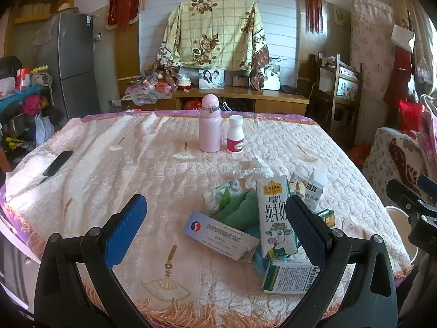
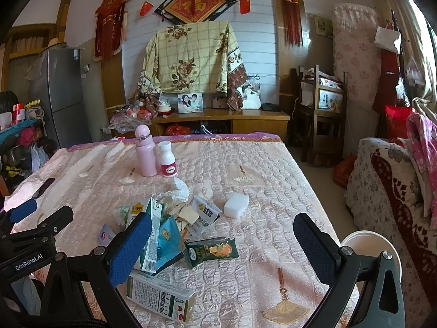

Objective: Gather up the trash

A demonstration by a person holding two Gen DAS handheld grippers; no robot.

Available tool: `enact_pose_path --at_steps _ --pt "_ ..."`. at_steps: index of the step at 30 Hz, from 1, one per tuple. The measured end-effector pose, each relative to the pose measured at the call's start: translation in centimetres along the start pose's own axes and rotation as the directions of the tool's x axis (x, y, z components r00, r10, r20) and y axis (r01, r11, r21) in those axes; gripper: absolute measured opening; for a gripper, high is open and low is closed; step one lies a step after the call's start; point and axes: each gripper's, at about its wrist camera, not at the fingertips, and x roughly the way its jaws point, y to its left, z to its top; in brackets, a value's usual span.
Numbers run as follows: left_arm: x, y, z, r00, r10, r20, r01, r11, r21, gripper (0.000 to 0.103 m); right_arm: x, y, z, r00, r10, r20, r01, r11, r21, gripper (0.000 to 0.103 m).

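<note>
Cluttered bedroom; pink quilted bedspread (image 1: 114, 169) fills the middle of both views.

Left gripper (image 1: 215, 227): lower centre of the left wrist view, blue pads spread wide, holding nothing, raised over the near end of the trash pile.

Right gripper (image 2: 222, 243): lower centre of the right wrist view, pads likewise wide apart and empty.

Trash, heaped on the bedspread, centre-right in the left wrist view:
- milk carton (image 1: 275, 218), upright, cow printed on it
- tablet box (image 1: 218, 235), flat, just left of the carton
- green-and-white box (image 2: 161, 298), lying nearest the viewer
- dark snack wrapper (image 2: 211, 250)
- crumpled tissue (image 1: 258, 165), far side of the pile

White block (image 2: 236, 205): right of the pile.

Pink bottle (image 1: 209, 124) and white pill bottle (image 1: 235, 135): upright, side by side, upper centre.

Black comb (image 1: 56, 162): left edge.

White bin (image 2: 382, 248): lower right, beside the bed.
</note>
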Motion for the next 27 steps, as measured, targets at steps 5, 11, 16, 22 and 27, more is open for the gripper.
enact_pose_path --at_steps 5,11,16,22,27 --pt "0.1 -0.1 -0.2 1.0 -0.006 -0.004 0.006 1.0 0.001 0.101 0.5 -0.1 -0.1 1.0 0.013 -0.013 -0.013 1.0 0.003 0.103" --pt "0.9 -0.6 -0.4 1.0 -0.019 -0.021 0.019 1.0 0.011 0.101 1.5 -0.3 -0.5 0.998 0.023 -0.05 -0.022 1.0 0.003 0.103" --pt "1.7 -0.7 -0.5 0.998 -0.028 -0.049 0.029 1.0 0.01 0.101 2.7 -0.3 -1.1 0.995 0.036 -0.088 -0.039 0.999 -0.024 0.103" --pt "3.0 -0.7 -0.7 0.994 -0.054 -0.1 0.054 0.999 -0.006 0.101 4.2 -1.0 -1.8 0.99 0.035 -0.14 -0.039 0.999 -0.028 0.103" --pt "3.7 -0.9 -0.8 0.992 -0.052 -0.119 0.053 0.999 -0.001 0.101 5.1 -1.5 -2.2 0.987 0.024 -0.16 -0.028 0.999 -0.023 0.103"
